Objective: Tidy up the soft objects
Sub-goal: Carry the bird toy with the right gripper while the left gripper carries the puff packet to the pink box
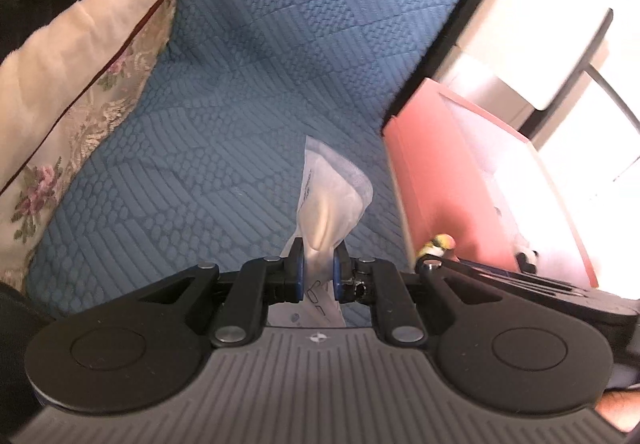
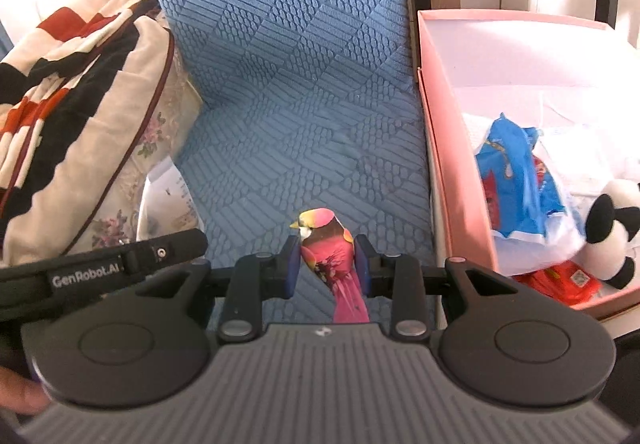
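Panda (image 2: pixel 614 230) and packets (image 2: pixel 520 180) inside pink box (image 2: pixel 444 148)

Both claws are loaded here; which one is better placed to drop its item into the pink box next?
Probably right. The right claw, shut on the toy bird, sits beside the pink box, whose open interior shows. The left claw grips a plastic packet and sees only the box's outer wall.

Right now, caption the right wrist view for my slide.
Right gripper holds a pink toy bird beside the pink box.
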Tool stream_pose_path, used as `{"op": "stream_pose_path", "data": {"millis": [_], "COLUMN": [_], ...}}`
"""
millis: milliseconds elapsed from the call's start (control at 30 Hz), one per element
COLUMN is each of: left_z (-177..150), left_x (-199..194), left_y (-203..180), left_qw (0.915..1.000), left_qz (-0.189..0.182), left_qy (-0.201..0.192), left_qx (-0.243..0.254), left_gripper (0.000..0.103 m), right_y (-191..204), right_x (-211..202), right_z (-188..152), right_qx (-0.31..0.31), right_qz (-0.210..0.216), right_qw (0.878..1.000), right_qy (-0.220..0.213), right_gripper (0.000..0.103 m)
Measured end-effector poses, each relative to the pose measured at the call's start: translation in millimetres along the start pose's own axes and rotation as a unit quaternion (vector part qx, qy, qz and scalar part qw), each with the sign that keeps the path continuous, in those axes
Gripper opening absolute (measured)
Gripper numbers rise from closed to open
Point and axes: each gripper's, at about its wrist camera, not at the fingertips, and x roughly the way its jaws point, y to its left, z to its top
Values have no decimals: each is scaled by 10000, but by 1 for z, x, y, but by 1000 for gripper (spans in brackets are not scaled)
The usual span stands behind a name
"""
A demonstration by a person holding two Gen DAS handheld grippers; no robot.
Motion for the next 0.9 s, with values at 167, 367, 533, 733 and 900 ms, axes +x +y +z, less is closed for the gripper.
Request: {"op": "stream_pose_path", "data": {"millis": [167,367,533,733,900], "left_z": [1,17,33,43,55], "left_x": [-16,-29,-33,-36,-35], "left_y": [-19,-44,-73,-108,-141], "left_qw": [9999,9998,9991,9983,9973], "left_qz": [-87,-117,-101,-269,-432], "left_qy": [-56,-149,-96,-257,-378], "left_qx": [43,113,398,442,465], "left_gripper": [15,15,15,15,15], "right_y": [-8,-22,-35,-56,-80], "right_x": [-22,-48,-66,-85,-105], "right_z": [6,17,28,43,57], "right_qx": [-18,59,77,48,90], "right_qz": [-19,-11,14,-57,-93], "right_qw": [9999,9992,9986,9977,9961], "right_qy": [-155,-386,-529,-678,-878], "right_gripper": [32,32,32,32,32]}}
